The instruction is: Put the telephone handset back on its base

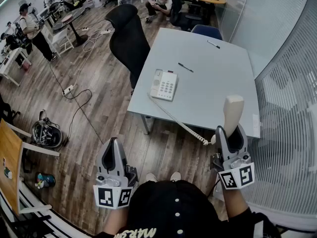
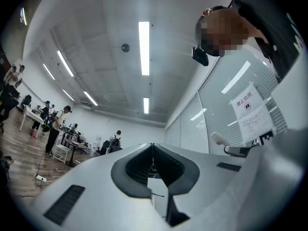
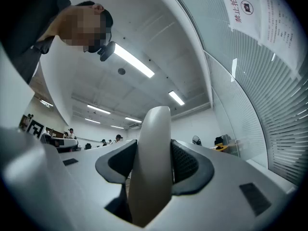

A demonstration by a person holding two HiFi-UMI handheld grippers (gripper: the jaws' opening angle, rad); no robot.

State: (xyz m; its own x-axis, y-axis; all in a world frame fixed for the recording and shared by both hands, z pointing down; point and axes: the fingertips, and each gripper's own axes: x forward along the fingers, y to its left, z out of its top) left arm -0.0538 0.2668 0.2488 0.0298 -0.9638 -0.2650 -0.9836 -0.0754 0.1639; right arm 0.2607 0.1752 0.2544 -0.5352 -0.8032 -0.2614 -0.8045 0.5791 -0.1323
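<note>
1. The grey table [image 1: 213,88] spreads out ahead of both my pairs of jaws.
2. A black chair [image 1: 128,36] stands at the table's far left corner, well ahead of my left gripper [image 1: 115,144], whose jaws are pressed together on nothing.
3. The phone base [image 1: 164,85] lies on the table, well ahead of my jaws and well apart from the handset.
4. The cream handset [image 1: 232,114] stands upright, clamped between the jaws of my right gripper [image 1: 230,132], its top rising past their tips.
5. The coiled cord [image 1: 181,124] runs from the base towards my right jaws.
6. A pen [image 1: 185,67] lies beyond the base.
</note>
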